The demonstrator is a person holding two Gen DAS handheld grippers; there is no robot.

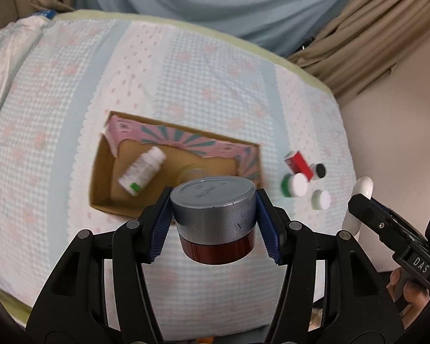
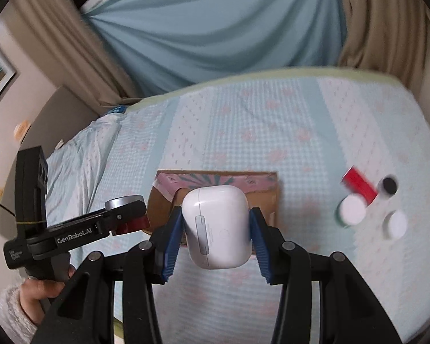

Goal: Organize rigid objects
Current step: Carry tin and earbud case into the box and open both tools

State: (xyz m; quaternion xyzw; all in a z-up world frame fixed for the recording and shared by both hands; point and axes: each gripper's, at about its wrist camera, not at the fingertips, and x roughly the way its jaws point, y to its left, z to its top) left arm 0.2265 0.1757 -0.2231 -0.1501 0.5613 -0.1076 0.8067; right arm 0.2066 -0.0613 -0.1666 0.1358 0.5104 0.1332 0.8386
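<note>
The left gripper (image 1: 213, 219) has its blue fingers (image 1: 159, 229) clamped on a jar (image 1: 213, 220) with a grey lid and dark red base, at the lower centre of the left wrist frame, in front of an open cardboard box (image 1: 100, 177) on the bed (image 1: 186, 80). A white bottle (image 1: 142, 170) lies inside the box. The right gripper (image 2: 216, 229) has its fingers clamped on a white earbud case (image 2: 216, 226), centre of the right wrist frame. Small jars (image 1: 295, 185) and a red box (image 1: 298, 163) lie right of the cardboard box.
</note>
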